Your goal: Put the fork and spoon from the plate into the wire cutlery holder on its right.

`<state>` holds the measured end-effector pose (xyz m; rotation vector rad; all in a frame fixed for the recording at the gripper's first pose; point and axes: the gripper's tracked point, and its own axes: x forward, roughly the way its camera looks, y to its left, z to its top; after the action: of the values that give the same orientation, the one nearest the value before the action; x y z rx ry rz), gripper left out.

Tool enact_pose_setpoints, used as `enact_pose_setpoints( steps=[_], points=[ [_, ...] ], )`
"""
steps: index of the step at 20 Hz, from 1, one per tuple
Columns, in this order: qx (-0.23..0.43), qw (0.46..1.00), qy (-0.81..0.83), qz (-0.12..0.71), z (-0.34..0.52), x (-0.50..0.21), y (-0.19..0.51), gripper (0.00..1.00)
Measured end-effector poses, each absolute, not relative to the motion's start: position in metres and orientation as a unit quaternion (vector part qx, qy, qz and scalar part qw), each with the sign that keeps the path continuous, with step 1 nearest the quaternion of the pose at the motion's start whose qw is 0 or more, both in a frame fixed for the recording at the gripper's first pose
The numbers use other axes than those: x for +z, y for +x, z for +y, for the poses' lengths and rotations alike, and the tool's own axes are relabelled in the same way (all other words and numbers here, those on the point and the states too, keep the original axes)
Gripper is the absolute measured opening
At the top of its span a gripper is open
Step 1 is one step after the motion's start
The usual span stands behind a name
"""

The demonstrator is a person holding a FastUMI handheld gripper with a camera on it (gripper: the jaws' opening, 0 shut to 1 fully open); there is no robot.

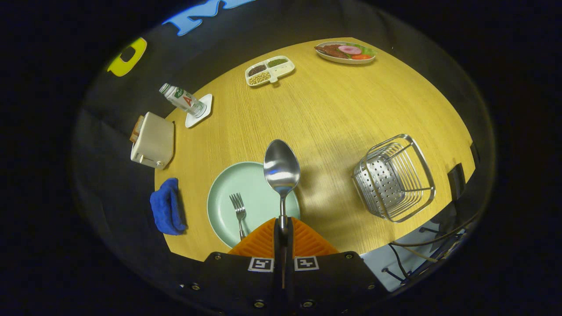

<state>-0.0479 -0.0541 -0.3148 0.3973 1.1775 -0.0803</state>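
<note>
Tongs (283, 228) pressed together on the handle of the spoon (281, 169), both fingers pinching it, bowl pointing straight ahead. Spoon lifted off the plate (254, 175), held above its right rim and the bare worktop (333, 114) just beyond. Handle mostly hidden between the fingers; only a short stretch of neck visible below the bowl.

Just left of the fingers, on the plate: the fork (239, 213), tines pointing away, lower end of its handle hidden behind the left finger. Untouched, lying flat as far as can be told.

Right of the plate, well apart from the spoon: the wire cutlery holder (395, 177), standing on the worktop with a perforated inner wall, nothing visible inside it.

Further out, left of the plate: a blue cloth (167, 210) at the worktop's edge, then a toaster (152, 140) with a slice in its slot, then a bottle (182, 98) on a small white coaster (199, 110). At the far side: a divided tray (268, 70) of grains and seeds, and a dish of food (345, 52).

By judgement, roughly a quarter done: spoon gripped and raised, not yet carried across to the holder. Left to do: swing right, lower the spoon into the holder, release, return for the fork, repeat. Nothing delivered so far.
</note>
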Motion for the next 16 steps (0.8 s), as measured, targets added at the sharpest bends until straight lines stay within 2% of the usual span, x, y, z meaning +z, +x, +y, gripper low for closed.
enact_pose_setpoints(
  steps=[6, 16],
  points=[
    [-0.083, 0.816, 0.215, 0.530, -0.111, -0.282, -0.055, 0.03],
    [-0.099, 0.760, 0.182, 0.615, -0.162, -0.297, -0.103, 0.03]
  ],
)
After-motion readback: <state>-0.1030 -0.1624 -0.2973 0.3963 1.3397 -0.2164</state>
